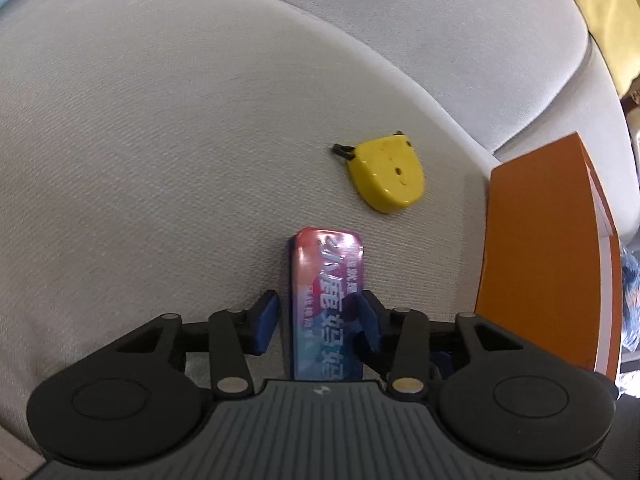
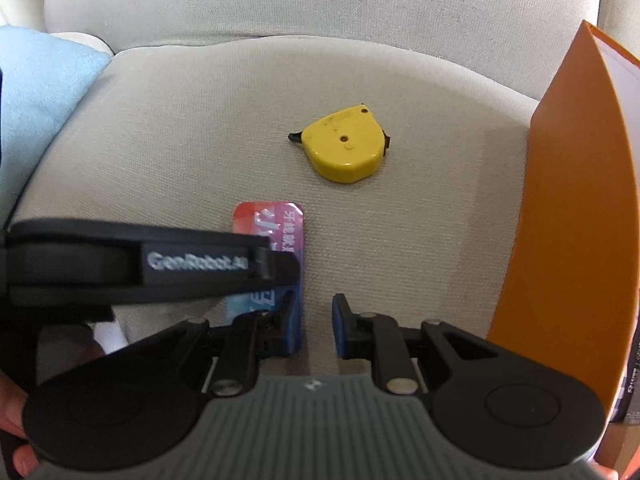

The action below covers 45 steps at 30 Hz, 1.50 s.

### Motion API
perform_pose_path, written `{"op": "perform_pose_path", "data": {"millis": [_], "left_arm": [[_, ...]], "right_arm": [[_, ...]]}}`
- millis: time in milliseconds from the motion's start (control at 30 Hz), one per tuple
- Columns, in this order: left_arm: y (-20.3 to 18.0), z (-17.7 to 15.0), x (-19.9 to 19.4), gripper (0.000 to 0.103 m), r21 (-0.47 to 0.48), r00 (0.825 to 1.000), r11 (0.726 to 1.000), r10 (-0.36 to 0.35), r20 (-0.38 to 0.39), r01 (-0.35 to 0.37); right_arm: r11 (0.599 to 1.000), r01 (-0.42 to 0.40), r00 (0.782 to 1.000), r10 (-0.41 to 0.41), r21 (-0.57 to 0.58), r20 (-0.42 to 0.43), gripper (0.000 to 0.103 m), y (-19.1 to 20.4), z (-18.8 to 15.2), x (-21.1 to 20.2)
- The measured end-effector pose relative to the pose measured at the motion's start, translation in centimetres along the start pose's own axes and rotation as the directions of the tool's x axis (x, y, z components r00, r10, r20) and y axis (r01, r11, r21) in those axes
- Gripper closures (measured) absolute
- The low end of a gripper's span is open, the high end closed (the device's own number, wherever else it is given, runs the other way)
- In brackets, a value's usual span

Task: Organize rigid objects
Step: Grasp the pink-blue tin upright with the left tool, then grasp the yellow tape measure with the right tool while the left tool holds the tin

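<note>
A flat red-and-blue packet box (image 1: pixel 328 256) with white lettering lies on the beige sofa seat (image 1: pixel 160 160). My left gripper (image 1: pixel 318 304) straddles its near half. The left pad stands a little off the box's edge and the right pad is at its other edge, so the jaws are open around it. A yellow tape measure (image 1: pixel 386 178) lies beyond the box, to the right. In the right wrist view my right gripper (image 2: pixel 316 320) hovers just right of the box (image 2: pixel 276 220), its pads close together with nothing between them. The left gripper (image 2: pixel 288 270) crosses over the box there, and the tape measure (image 2: pixel 344 150) lies ahead.
An orange box (image 2: pixel 580 200) stands upright along the seat's right side, also seen as the orange box (image 1: pixel 540 240). A light blue cloth (image 2: pixel 40 100) lies on the left of the seat. The back cushion (image 2: pixel 320 0) rises behind. A hand (image 2: pixel 12 420) shows at the lower left.
</note>
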<state>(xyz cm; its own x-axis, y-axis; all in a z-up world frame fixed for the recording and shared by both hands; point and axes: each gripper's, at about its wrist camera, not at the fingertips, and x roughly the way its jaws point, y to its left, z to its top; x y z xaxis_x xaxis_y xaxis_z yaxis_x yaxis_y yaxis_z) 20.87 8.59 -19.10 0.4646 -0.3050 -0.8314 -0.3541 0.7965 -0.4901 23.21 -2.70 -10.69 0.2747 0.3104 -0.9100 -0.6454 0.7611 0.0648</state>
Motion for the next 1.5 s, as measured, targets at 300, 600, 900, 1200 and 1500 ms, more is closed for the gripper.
{"op": "perform_pose_path", "data": {"millis": [300, 600, 900, 1200, 1500], "left_arm": [[0.1, -0.5, -2.7, 0.086, -0.011, 0.998, 0.998, -0.065, 0.015, 0.065], [-1.0, -0.7, -1.0, 0.088, 0.023, 0.997, 0.997, -0.073, -0.016, 0.073], [-0.3, 1.9, -4.4, 0.089, 0.077, 0.989, 0.995, 0.049, 0.139, -0.060], [1.3, 3.6, -4.6, 0.088, 0.025, 0.982, 0.997, 0.066, 0.177, -0.072], [1.9, 3.8, -4.0, 0.088, 0.019, 0.988, 0.999, 0.046, 0.149, -0.050]], "right_arm": [[0.998, 0.055, 0.999, -0.054, 0.008, -0.003, 0.084, -0.2, 0.2, 0.1], [0.998, 0.060, 0.998, -0.060, 0.010, -0.018, 0.084, -0.5, 0.0, 0.5], [0.997, 0.055, 0.996, -0.051, -0.058, 0.066, 0.069, -0.4, 2.7, -0.9], [0.978, 0.070, 0.995, -0.054, -0.196, 0.084, 0.030, -1.5, 8.7, 1.8], [0.982, -0.021, 1.000, 0.022, -0.190, 0.007, 0.043, -1.8, 10.5, 4.7]]}}
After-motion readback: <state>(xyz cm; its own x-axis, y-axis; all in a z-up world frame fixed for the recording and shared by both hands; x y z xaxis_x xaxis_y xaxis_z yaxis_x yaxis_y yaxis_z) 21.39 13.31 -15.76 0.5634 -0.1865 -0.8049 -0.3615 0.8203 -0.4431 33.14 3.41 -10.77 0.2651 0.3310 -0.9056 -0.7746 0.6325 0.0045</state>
